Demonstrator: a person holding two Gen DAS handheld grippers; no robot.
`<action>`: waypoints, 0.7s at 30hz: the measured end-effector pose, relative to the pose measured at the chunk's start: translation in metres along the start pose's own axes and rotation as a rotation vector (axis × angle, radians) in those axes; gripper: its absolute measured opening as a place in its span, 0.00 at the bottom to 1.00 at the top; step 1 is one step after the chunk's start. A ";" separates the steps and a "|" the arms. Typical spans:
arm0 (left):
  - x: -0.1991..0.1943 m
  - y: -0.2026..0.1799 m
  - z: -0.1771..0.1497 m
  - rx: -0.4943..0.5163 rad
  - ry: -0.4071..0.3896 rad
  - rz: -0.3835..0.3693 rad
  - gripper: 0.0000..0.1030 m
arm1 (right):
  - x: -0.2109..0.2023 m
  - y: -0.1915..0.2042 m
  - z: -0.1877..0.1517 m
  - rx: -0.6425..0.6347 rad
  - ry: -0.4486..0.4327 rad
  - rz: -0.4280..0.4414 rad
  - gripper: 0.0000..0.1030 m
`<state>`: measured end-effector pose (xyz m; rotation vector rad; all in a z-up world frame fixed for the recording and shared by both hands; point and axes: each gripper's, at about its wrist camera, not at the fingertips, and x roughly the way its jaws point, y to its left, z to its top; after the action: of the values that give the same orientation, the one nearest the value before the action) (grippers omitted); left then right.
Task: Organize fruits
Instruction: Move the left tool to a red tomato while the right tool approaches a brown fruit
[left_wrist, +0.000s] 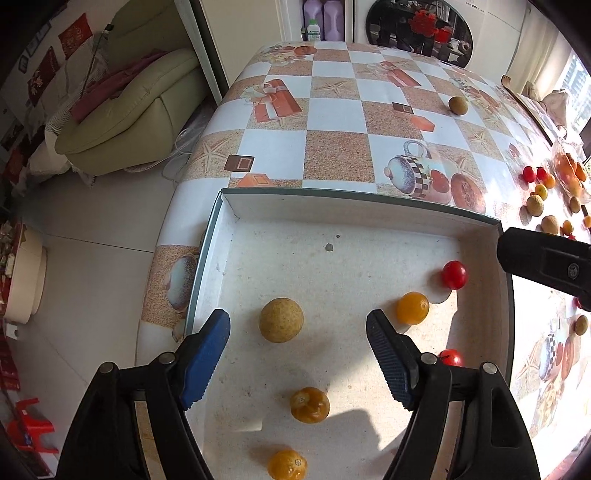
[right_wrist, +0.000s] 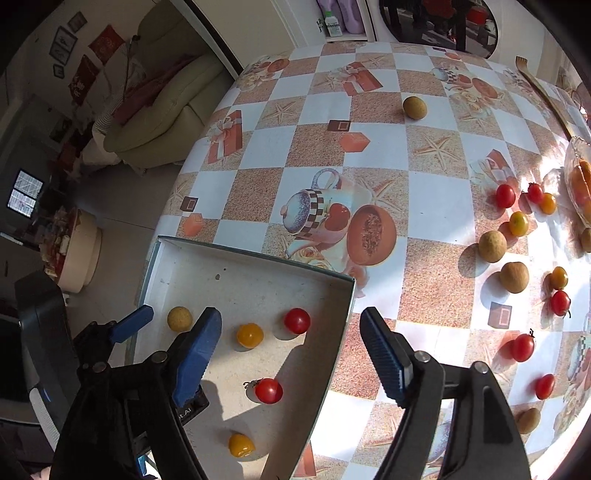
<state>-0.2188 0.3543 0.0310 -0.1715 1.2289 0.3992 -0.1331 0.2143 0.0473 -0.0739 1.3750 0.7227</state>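
A white cardboard tray (left_wrist: 332, 210) (right_wrist: 258, 264) sits at the near left of the table. It holds a tan longan (left_wrist: 281, 319) (right_wrist: 180, 318), red cherry tomatoes (left_wrist: 454, 274) (right_wrist: 297, 320) and small orange fruits (left_wrist: 412, 308) (right_wrist: 249, 335). My left gripper (left_wrist: 298, 325) is open and empty, hovering over the tray with the longan between its fingers. My right gripper (right_wrist: 290, 325) is open and empty above the tray's right wall. Loose tomatoes (right_wrist: 523, 347), longans (right_wrist: 492, 246) and orange fruits (right_wrist: 518, 223) lie on the table to the right.
A lone longan (right_wrist: 414, 107) (left_wrist: 458, 105) lies far back on the checkered tablecloth (right_wrist: 369, 147). A glass bowl (right_wrist: 580, 181) with fruit stands at the right edge. A green sofa (left_wrist: 140, 110) and floor lie beyond the table's left edge.
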 end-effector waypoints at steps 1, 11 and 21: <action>-0.003 -0.004 0.000 0.006 -0.001 -0.003 0.75 | -0.006 -0.004 -0.002 0.007 -0.009 -0.002 0.80; -0.039 -0.082 0.006 0.134 -0.024 -0.101 0.75 | -0.059 -0.110 -0.039 0.179 -0.020 -0.151 0.80; -0.049 -0.185 0.014 0.250 -0.019 -0.217 0.75 | -0.089 -0.216 -0.058 0.365 -0.036 -0.274 0.80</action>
<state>-0.1487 0.1791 0.0654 -0.0845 1.2159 0.0576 -0.0752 -0.0197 0.0378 0.0390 1.4087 0.2383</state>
